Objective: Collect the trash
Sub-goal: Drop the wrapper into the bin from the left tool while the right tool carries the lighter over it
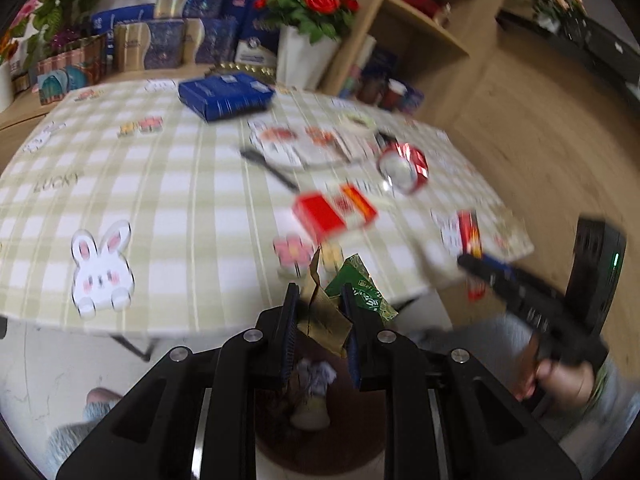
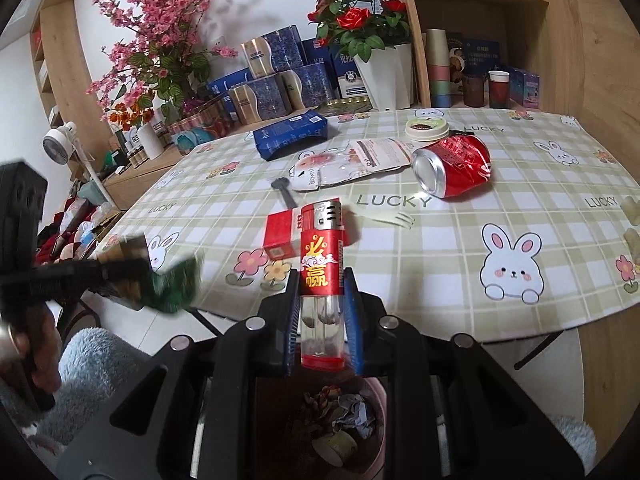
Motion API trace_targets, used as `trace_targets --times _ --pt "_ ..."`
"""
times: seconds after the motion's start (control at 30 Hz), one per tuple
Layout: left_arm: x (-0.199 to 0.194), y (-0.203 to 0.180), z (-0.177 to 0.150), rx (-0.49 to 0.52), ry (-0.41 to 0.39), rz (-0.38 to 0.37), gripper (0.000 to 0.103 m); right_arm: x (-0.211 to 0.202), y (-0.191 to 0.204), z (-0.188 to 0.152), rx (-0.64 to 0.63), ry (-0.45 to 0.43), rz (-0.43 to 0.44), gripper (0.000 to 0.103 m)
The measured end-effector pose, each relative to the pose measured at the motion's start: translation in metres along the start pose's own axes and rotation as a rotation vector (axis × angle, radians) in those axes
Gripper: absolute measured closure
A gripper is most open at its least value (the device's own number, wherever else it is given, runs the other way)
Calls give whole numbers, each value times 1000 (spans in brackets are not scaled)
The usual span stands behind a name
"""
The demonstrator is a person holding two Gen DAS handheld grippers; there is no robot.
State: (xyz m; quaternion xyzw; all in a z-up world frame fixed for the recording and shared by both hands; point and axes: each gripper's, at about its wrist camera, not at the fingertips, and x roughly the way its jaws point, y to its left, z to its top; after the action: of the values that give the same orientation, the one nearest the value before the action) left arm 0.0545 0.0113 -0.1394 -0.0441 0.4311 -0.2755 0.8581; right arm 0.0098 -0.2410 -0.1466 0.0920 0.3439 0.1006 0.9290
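The left gripper [image 1: 320, 300] is clamped on a crumpled green and gold wrapper [image 1: 340, 304], which sticks up between its 2 blue-padded fingers [image 1: 289, 320]. It hangs off the near edge of the table [image 1: 168, 208], above a trash bin [image 1: 320, 432] that already holds crumpled paper and other scraps. The left wrist view is blurred, so small details on the table are hard to read.

The right gripper [image 2: 322, 300] is closed around a red lighter [image 2: 322, 280] with gold characters and a clear lower body, held upright between its fingers [image 2: 354, 320]. Below it sits the same trash bin [image 2: 376, 412], with grey paper, a pine cone and a small cup inside. In this view the left gripper [image 2: 120, 276] shows at the left edge, its wrapper [image 2: 172, 284] a green blur.

On the checked rabbit-print tablecloth lie a red cigarette pack [image 2: 282, 236] just behind the lighter, a pale plastic fork [image 2: 390, 218] beside it, a crushed red can [image 2: 452, 168] on its side, a white snack pouch [image 2: 352, 164], a round lidded cup [image 2: 426, 129], a black utensil [image 2: 286, 192] and a blue box [image 2: 292, 134]. Red roses in a white pot [image 2: 384, 76] stand behind the table
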Motion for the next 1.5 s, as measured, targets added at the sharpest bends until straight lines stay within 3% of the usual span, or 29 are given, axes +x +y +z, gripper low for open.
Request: trace_targets --times 0.3,0.57,0.73,1.07,1.13,1.2,1.33,1.4,1.5 --pt "26 -17 -59 118 125 31 82 -18 15 -15 -42 -4 2 79" --pt "63 -23 -88 191 204 86 82 -20 9 -28 5 28 -10 79" --pt "78 -24 -97 215 250 87 82 -19 9 -40 18 54 -29 79" --pt "80 -24 -97 204 255 90 80 -9 10 -49 41 97 -20 79" --pt "78 -21 -96 186 249 78 73 -8 12 -52 36 105 -17 79" --pt "75 -20 -94 174 232 82 59 -7 13 -53 31 109 -16 79" --pt "69 -18 -91 154 198 81 50 -6 15 -55 25 111 -21 79" --pt "65 -17 -89 141 177 80 36 -4 15 -56 26 118 -22 79" --pt "56 -13 -85 100 122 83 27 -1 15 -58 26 130 -23 79"
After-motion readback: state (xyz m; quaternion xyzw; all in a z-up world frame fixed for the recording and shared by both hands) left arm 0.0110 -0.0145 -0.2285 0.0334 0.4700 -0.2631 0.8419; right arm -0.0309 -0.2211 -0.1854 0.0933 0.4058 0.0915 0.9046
